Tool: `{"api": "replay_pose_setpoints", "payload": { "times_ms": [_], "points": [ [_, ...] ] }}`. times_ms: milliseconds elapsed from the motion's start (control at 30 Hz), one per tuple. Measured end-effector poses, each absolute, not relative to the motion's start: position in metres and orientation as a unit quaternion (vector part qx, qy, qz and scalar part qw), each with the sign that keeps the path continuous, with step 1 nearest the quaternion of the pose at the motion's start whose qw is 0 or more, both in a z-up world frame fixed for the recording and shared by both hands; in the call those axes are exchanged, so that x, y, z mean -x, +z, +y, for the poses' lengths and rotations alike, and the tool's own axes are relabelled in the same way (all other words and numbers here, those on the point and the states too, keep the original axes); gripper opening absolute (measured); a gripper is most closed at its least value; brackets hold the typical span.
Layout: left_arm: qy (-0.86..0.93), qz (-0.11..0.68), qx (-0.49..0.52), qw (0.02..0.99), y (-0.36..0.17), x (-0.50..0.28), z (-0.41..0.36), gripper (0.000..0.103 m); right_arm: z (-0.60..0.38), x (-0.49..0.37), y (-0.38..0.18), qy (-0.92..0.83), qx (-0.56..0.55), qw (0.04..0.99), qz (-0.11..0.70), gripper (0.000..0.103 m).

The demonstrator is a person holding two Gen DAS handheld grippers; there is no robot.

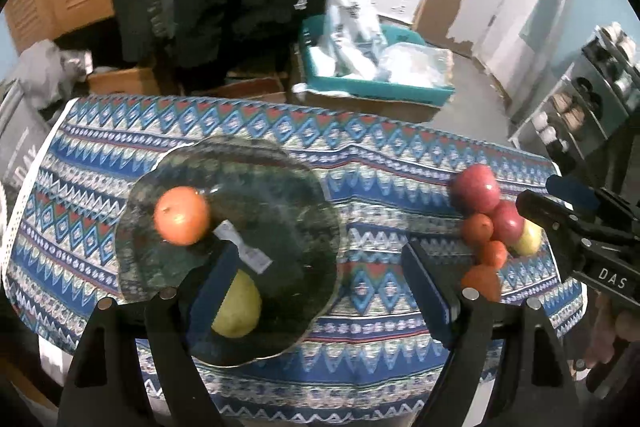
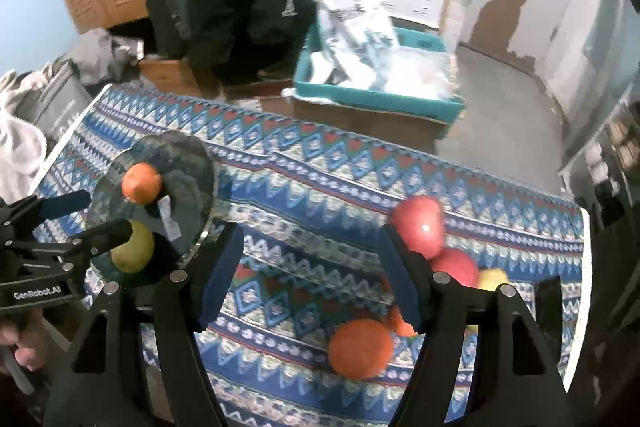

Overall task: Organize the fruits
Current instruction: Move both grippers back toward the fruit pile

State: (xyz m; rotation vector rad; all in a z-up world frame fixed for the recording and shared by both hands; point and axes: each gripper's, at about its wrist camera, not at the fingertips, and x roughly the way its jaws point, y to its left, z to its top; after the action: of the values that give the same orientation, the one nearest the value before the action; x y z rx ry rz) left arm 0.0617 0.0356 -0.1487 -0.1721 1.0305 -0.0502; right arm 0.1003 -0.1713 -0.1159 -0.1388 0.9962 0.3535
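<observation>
L fingers [image 1: 324,291] wide apart, empty, over plate [image 1: 280,187] | R fingers [image 2: 310,275] parted, empty | orange [image 2: 360,343] just below/between R tips on worktop – firm, round, rolls; pinch across middle

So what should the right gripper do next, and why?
Probably lower the open, empty right gripper onto the nearest orange: the glass plate holds only one orange and a yellow-green fruit, while the pile still sits on the cloth.
</observation>
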Motion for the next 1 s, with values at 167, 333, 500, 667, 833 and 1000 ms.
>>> {"api": "replay_pose_setpoints", "payload": {
  "times_ms": [167,333,500,667,833,1000],
  "points": [
    [-0.045,0.489,0.067,0.868,-0.143,-0.061,0.008,0.085,-0.206,-0.094,-0.113,0.145,0.044,0.868,0.473,0.07],
    [-0.065,0.49,0.051,0.868,-0.142,-0.061,-0.018,0.085,-0.235,-0.085,-0.114,0.123,0.027,0.872,0.473,0.07],
    [-0.082,0.49,0.039,0.867,-0.141,-0.06,-0.043,0.085,-0.261,-0.078,-0.119,0.104,0.015,0.874,0.474,0.07],
    [-0.094,0.493,0.028,0.865,-0.142,-0.059,-0.062,0.086,-0.285,-0.071,-0.122,0.086,0.005,0.876,0.474,0.072],
    [-0.111,0.503,0.025,0.857,-0.15,-0.061,-0.083,0.087,-0.308,-0.066,-0.129,0.067,-0.006,0.876,0.478,0.077],
    [-0.125,0.519,0.02,0.845,-0.164,-0.064,-0.103,0.087,-0.325,-0.063,-0.14,0.053,-0.013,0.87,0.49,0.077]
  ]
}}
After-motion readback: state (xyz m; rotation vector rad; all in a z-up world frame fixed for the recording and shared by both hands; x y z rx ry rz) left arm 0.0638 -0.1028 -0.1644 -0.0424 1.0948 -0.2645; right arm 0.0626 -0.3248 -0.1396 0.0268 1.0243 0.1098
